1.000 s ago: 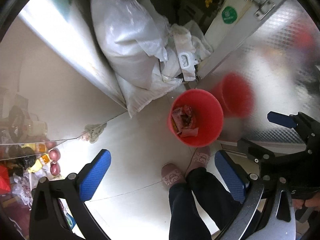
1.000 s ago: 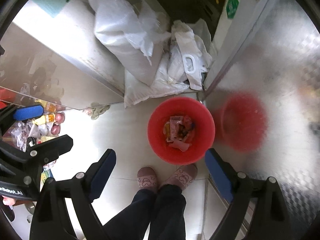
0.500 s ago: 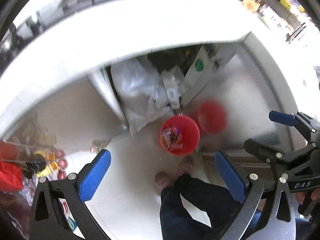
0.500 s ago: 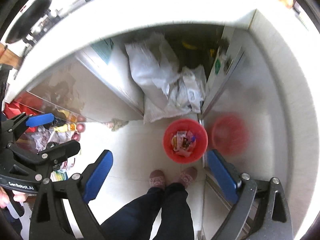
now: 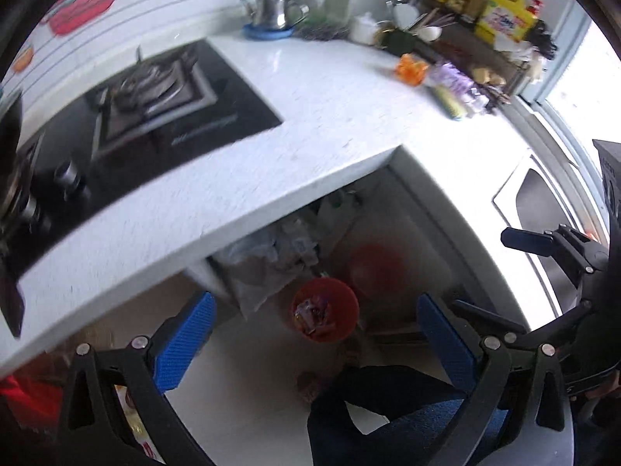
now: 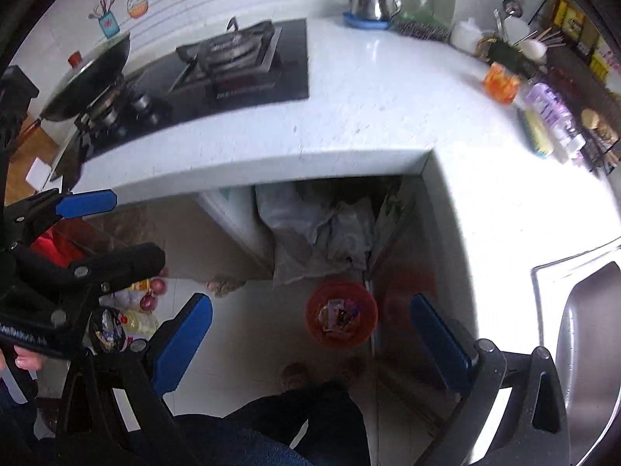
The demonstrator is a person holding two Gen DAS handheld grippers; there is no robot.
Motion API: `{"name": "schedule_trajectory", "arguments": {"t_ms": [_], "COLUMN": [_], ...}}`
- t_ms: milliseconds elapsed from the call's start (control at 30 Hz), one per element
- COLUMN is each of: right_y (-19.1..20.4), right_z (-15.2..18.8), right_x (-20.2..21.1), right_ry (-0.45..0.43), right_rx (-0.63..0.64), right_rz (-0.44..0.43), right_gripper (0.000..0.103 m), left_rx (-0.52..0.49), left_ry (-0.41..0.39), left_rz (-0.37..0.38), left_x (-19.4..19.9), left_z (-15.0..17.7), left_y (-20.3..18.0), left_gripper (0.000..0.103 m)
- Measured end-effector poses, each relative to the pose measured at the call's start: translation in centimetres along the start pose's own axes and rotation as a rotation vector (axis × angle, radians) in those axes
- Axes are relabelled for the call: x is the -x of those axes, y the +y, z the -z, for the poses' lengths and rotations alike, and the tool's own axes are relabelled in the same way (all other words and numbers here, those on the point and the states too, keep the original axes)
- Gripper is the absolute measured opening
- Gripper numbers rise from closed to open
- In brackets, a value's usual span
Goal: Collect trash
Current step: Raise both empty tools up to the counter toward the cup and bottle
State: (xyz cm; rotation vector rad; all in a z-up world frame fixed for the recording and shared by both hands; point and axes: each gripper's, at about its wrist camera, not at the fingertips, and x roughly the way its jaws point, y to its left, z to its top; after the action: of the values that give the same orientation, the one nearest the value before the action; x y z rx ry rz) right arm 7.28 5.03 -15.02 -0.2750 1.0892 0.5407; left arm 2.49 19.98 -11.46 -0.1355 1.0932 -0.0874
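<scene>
Two grippers, both spread wide and empty: your left gripper (image 5: 316, 343) and right gripper (image 6: 312, 343) look down past the white tabletop (image 5: 330, 124). The red bucket (image 6: 341, 320) stands on the floor well below, roughly centred between either gripper's fingers, neither hand clearly nearer. Wrappers (image 6: 337, 316) lie inside it. Orange litter (image 6: 500, 81) sits far right on the tabletop, likely your next pick.

The bucket (image 6: 341, 319) stands on the floor (image 6: 248, 334) below the inner corner of the countertop (image 6: 368, 116), wrappers (image 6: 337, 316) inside it, sacks (image 6: 310, 233) behind it under the counter. On the countertop, the stove (image 6: 233, 66) lies toward the left end, the kettle (image 6: 370, 0) at the back edge, and the sink (image 6: 590, 330) at the right end.
</scene>
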Motion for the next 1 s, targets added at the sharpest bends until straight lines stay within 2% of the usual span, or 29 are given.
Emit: {"name": "schedule_trajectory", "arguments": {"t_ms": [200,533,800,1000], "right_y": [-1.0,-4.0,-8.7,-13.8], "right_z": [-0.6,-2.1,-4.5,-7.2], "right_x": [2.2,4.2,4.5,4.6], "right_ry": [-0.027,-0.079,-0.11,-0.15], "right_rx": [-0.057,-0.109,-0.204,-0.293], "right_rz": [0.016,0.076,0.089,0.073], "right_gripper": [0.102,0.102,0.102,0.102], "left_rx": [-0.053,-0.157,-0.251,-0.339], "left_ry": [-0.019,-0.028,-0.019,-0.007], "left_rz": [0.025,0.063,0.056,0.047], "left_x": [0.8,-0.1,-2.4,-5.1], "left_z": [-2.4,-7.2,-13.3,-18.0], "left_y": [-1.5,-4.4,-7.2,-10.3], "left_gripper": [0.103,0.103,0.103,0.103]}}
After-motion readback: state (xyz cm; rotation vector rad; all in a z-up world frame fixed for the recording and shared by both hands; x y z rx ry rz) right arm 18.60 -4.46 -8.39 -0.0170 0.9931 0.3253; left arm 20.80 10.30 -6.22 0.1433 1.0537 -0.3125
